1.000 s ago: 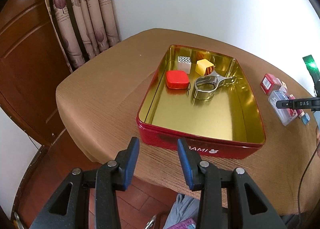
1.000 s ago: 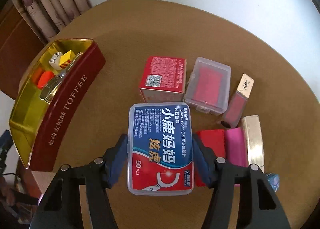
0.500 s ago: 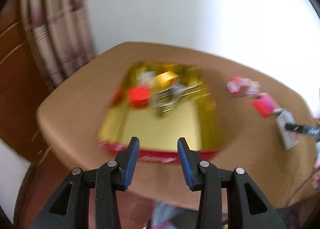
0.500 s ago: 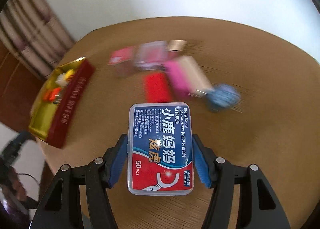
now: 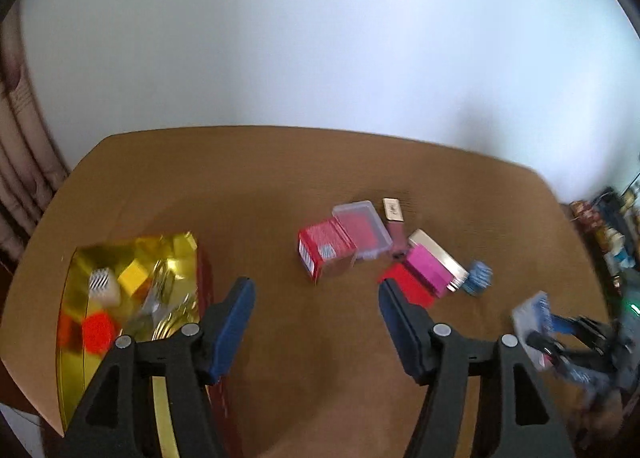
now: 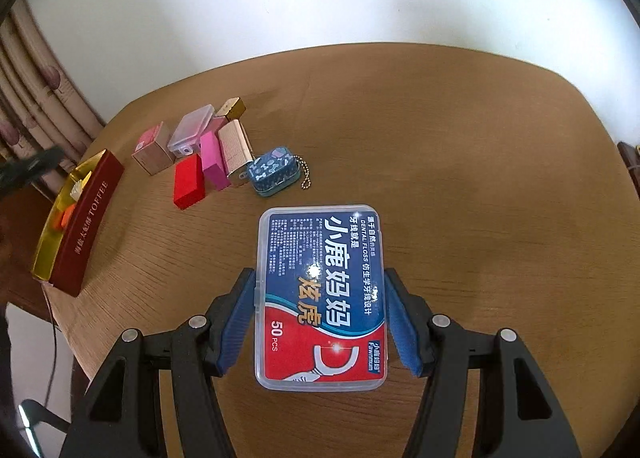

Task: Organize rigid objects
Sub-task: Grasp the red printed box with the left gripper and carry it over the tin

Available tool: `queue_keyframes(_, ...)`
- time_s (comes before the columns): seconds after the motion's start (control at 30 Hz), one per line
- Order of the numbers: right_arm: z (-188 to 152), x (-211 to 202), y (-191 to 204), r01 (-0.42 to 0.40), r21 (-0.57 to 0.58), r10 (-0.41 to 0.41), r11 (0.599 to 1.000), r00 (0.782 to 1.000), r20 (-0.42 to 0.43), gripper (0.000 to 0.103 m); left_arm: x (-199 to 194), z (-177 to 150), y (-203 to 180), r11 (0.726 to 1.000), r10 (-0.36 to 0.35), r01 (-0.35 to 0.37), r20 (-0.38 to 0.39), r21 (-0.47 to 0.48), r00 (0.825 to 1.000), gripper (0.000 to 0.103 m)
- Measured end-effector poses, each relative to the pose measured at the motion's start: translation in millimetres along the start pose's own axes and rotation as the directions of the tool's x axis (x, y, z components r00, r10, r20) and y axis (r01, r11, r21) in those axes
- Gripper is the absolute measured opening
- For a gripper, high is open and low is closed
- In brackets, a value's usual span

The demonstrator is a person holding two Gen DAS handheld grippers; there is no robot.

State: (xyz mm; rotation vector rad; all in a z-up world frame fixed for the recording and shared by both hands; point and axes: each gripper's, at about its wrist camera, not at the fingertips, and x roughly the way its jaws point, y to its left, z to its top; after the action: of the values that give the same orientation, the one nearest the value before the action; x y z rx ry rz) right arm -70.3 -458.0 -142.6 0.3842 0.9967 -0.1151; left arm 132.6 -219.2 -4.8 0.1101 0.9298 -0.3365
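Clear plastic dental floss box [image 6: 322, 296] is clamped between the blue pads of the right gripper [image 6: 320, 322], low in the frame's centre above the table [image 6: 480, 178]; its long axis is run up the frame, away from the camera. Nothing is held by the left gripper [image 5: 314, 328], whose jaws have just been opening.
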Motion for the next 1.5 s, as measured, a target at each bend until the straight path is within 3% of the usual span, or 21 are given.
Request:
queue_keyframes(0.2,-5,0,-12,-0.024,0.01,0.024,1.0,1.0,0.007,0.059,60,24,-10,0.998,0.056,-0.055,-0.138,0.007,0.989,0.066)
queue_keyframes(0.57,-8,8,-23,-0.087,0.025,0.087,0.996,0.996,-0.003,0.061,121,39,-9,0.993,0.095,-0.108,-0.268,-0.037,0.959,0.066)
queue_keyframes(0.6,-8,9,-24,-0.091,0.028,0.091,0.995,0.996,-0.005,0.062,124,36,-5,0.993,0.076,-0.099,-0.274,-0.069,0.959,0.062)
queue_keyframes(0.63,-8,9,-25,-0.095,0.029,0.095,0.995,0.995,-0.006,0.062,126,34,0,0.991,0.056,-0.087,-0.281,-0.099,0.958,0.049)
queue_keyframes(0.77,-7,10,-26,-0.097,0.03,0.097,0.995,0.995,-0.006,0.062,122,30,15,0.981,0.022,-0.068,-0.25,-0.179,0.968,0.047)
queue_keyframes(0.93,-8,11,-26,-0.092,0.025,0.092,0.995,0.996,-0.008,0.063,88,24,20,0.981,-0.001,-0.035,-0.185,-0.192,0.983,0.047)
queue_keyframes(1.2,-8,13,-23,-0.075,0.019,0.075,0.997,0.997,-0.009,0.062,-23,0,61,0.966,-0.048,0.027,-0.075,-0.256,0.996,0.047)
queue_keyframes(1.33,-9,13,-21,-0.065,0.017,0.065,0.998,0.998,-0.009,0.063,-65,-15,108,0.957,0.018,-0.033,-0.056,-0.287,0.998,0.047)
queue_keyframes(1.5,-9,14,-19,-0.047,0.013,0.047,0.999,0.999,-0.016,0.062,-86,-41,150,0.938,0.117,-0.139,-0.089,-0.317,0.989,0.047)
